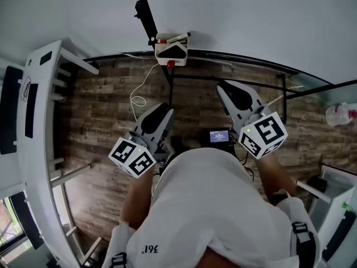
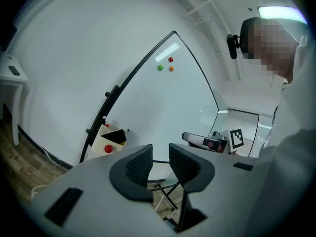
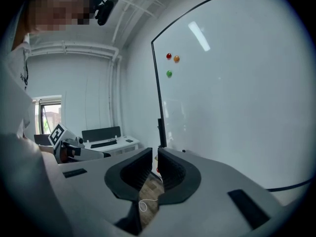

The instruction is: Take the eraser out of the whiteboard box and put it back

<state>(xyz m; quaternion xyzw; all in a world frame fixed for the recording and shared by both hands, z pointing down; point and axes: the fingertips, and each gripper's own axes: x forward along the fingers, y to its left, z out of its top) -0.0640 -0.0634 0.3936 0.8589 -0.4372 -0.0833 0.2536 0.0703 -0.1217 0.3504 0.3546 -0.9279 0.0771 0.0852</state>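
Note:
The white whiteboard box [image 1: 172, 50] hangs on the board's lower edge, with the black eraser [image 1: 176, 50] lying inside it and a red magnet [image 1: 170, 63] on its front. In the left gripper view the box [image 2: 109, 141] sits low left, well ahead of the jaws, and the eraser [image 2: 116, 136] shows in it. My left gripper [image 1: 160, 115] is open with nothing between its fingers. My right gripper [image 1: 230, 91] has only a narrow gap between its jaws, also empty. Both grippers hover over the wood floor, short of the box.
The whiteboard [image 3: 237, 83] carries three small magnets [image 2: 165, 65]. Its black stand [image 1: 223, 85] spans the floor below the grippers. A white cable [image 1: 136, 96] lies on the floor, and a small screen [image 1: 219, 136] sits near my body. A white desk [image 1: 33, 121] stands left, a bottle [image 1: 341, 115] right.

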